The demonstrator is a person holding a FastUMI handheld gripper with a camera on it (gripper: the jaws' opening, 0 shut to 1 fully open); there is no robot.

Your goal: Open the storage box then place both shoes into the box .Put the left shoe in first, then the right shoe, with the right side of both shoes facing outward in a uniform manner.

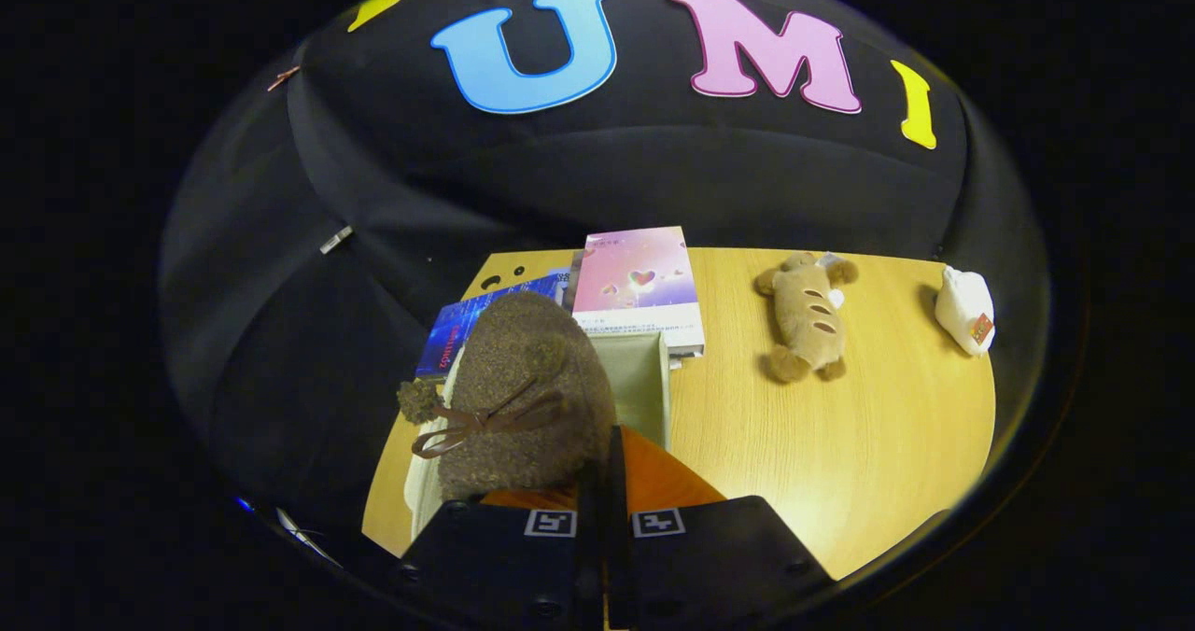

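A brown fuzzy shoe [523,398] with a brown lace bow and an orange part [658,482] near my fingers hangs over the open beige storage box [642,379]. My gripper [611,486] has its two fingers almost together, pinched on the shoe's orange part just ahead of the fingertips. The shoe covers most of the box's inside; the box's right inner wall and left rim [417,482] show around it. What lies in the box under the shoe is hidden.
The box stands at the left part of a wooden table [840,444]. Behind it lie a pink book [639,281] and a blue book [467,328]. A brown plush toy [808,318] and a white object [966,309] lie farther right.
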